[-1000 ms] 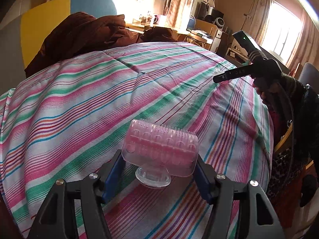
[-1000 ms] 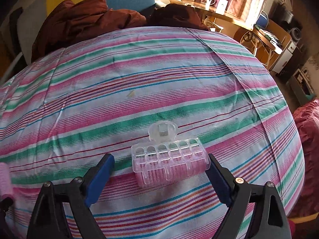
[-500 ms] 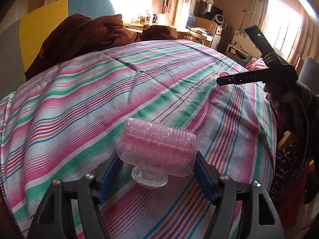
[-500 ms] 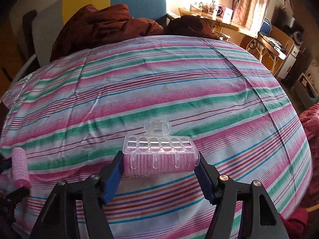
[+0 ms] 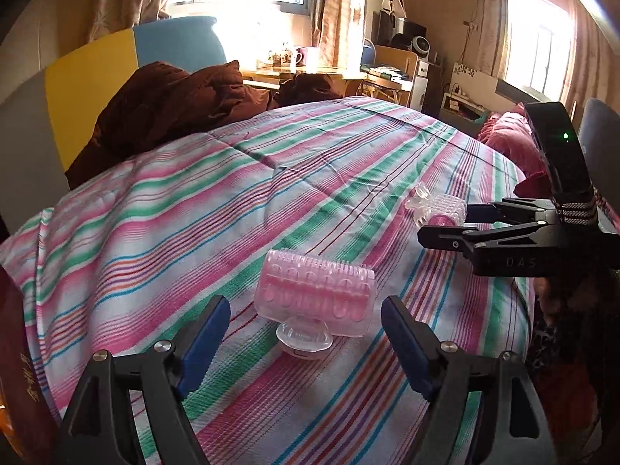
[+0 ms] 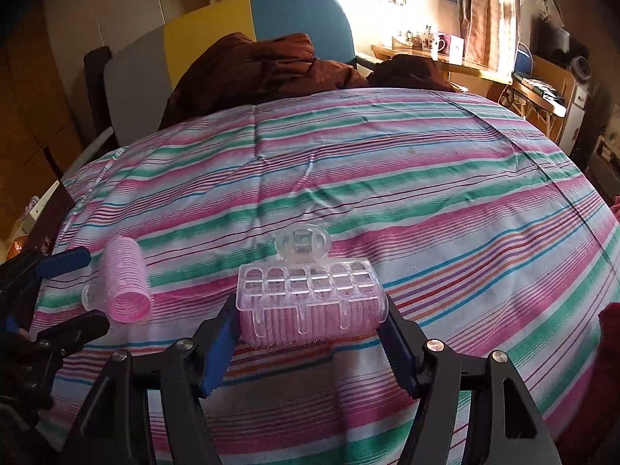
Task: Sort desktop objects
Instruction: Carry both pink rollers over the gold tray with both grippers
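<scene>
Right gripper [image 6: 312, 329] pinches 1 clipped pink hair roller [image 6: 310, 302]; left gripper [image 5: 304, 335], spread, brackets another roller [image 5: 316, 298]. Next: squeeze left.

The left gripper [image 5: 304, 333] is seen at the bottom of the frame, its blue-padded fingers [image 5: 201, 339] spread wide and apart from the pink roller [image 5: 316, 294] lying between them on the striped bedspread [image 5: 193, 209]. The roller is laid crosswise, with its clear clip tab turned toward the camera. At the right edge the right gripper [image 5: 445, 221] is seen from the side, closed on a second roller [image 5: 440, 209] with a clear clip. A brown blanket [image 5: 170, 104] is heaped at the far end of the bed, against a yellow and blue headboard [image 5: 131, 50]. Mugs [image 5: 298, 56] are set on a sunlit table [image 5: 302, 73] beyond.
</scene>
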Action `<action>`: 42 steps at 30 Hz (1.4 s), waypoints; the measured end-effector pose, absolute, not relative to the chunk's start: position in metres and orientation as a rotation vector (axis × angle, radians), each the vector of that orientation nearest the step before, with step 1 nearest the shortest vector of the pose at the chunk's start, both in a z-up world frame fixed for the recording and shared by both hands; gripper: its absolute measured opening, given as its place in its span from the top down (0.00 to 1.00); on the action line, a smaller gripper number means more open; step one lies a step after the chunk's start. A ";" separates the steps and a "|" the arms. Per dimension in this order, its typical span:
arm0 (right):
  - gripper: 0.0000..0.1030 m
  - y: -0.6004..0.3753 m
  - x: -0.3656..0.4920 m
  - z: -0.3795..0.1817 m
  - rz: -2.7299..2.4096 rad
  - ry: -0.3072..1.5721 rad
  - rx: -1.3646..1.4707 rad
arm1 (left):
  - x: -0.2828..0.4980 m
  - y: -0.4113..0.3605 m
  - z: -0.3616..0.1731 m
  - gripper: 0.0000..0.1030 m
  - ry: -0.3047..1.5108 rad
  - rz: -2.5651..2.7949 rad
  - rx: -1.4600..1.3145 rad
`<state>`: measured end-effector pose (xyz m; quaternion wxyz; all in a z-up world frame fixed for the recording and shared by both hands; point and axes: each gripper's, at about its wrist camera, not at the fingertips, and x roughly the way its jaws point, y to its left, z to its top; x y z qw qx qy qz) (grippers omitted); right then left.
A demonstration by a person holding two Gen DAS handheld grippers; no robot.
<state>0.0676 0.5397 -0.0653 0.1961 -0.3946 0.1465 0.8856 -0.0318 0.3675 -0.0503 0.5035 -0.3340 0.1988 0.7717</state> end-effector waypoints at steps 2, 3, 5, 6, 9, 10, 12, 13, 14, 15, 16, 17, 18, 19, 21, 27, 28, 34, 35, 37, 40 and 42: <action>0.33 0.535 0.068 -0.067 2.491 0.415 -1.088 | -0.033 0.371 -0.049 0.20 0.504 1.854 -0.804; 0.33 0.534 0.068 -0.067 2.494 0.413 -1.084 | -0.035 0.373 -0.049 0.20 0.515 1.847 -0.804; 0.33 0.532 0.069 -0.068 2.496 0.402 -1.077 | -0.037 0.378 -0.050 0.20 0.535 1.831 -0.804; 0.33 0.531 0.069 -0.069 2.496 0.395 -1.074 | -0.039 0.380 -0.050 0.20 0.544 1.824 -0.806; 0.33 0.528 0.070 -0.070 2.497 0.377 -1.066 | -0.046 0.387 -0.054 0.20 0.550 1.808 -0.832; 0.33 0.528 0.070 -0.070 2.497 0.371 -1.063 | -0.049 0.388 -0.055 0.20 0.543 1.806 -0.844; 0.33 0.526 0.069 -0.071 2.498 0.358 -1.057 | -0.054 0.390 -0.056 0.20 0.517 1.800 -0.869; 0.33 0.526 0.069 -0.071 2.500 0.355 -1.053 | -0.056 0.390 -0.057 0.20 0.509 1.800 -0.878; 0.33 0.526 0.069 -0.071 2.501 0.355 -1.048 | -0.057 0.391 -0.057 0.21 0.501 1.798 -0.887; 0.33 0.526 0.069 -0.071 2.502 0.359 -1.042 | -0.057 0.391 -0.059 0.25 0.493 1.791 -0.896; 0.33 0.526 0.070 -0.071 2.503 0.363 -1.036 | -0.057 0.391 -0.060 0.32 0.489 1.783 -0.906; 0.33 0.526 0.070 -0.071 2.504 0.365 -1.032 | -0.056 0.391 -0.062 0.35 0.486 1.778 -0.912; 0.33 0.526 0.070 -0.071 2.503 0.364 -1.029 | -0.054 0.390 -0.062 0.35 0.486 1.784 -0.908; 0.34 0.525 0.070 -0.071 2.503 0.362 -1.027 | -0.053 0.389 -0.061 0.35 0.486 1.789 -0.903; 0.37 0.524 0.071 -0.071 2.503 0.359 -1.024 | -0.049 0.385 -0.060 0.35 0.473 1.802 -0.894; 0.40 0.515 0.071 -0.068 2.524 0.363 -1.033 | -0.034 0.360 -0.051 0.35 0.413 1.855 -0.884; 0.41 0.514 0.071 -0.067 2.529 0.368 -1.034 | -0.031 0.355 -0.049 0.35 0.406 1.867 -0.880; 0.41 0.490 0.068 -0.058 2.616 0.384 -1.038 | -0.019 0.320 -0.035 0.35 0.343 1.923 -0.875; 0.41 0.485 0.066 -0.056 2.629 0.380 -1.036 | -0.017 0.315 -0.032 0.35 0.338 1.929 -0.869; 0.41 0.475 0.061 -0.050 2.661 0.375 -1.033 | -0.010 0.302 -0.024 0.35 0.330 1.951 -0.846; 0.41 0.458 0.052 -0.043 2.718 0.377 -1.036 | -0.008 0.279 -0.012 0.35 0.292 1.990 -0.823; 0.41 0.445 0.044 -0.039 2.758 0.375 -1.043 | -0.009 0.262 -0.004 0.35 0.256 2.018 -0.808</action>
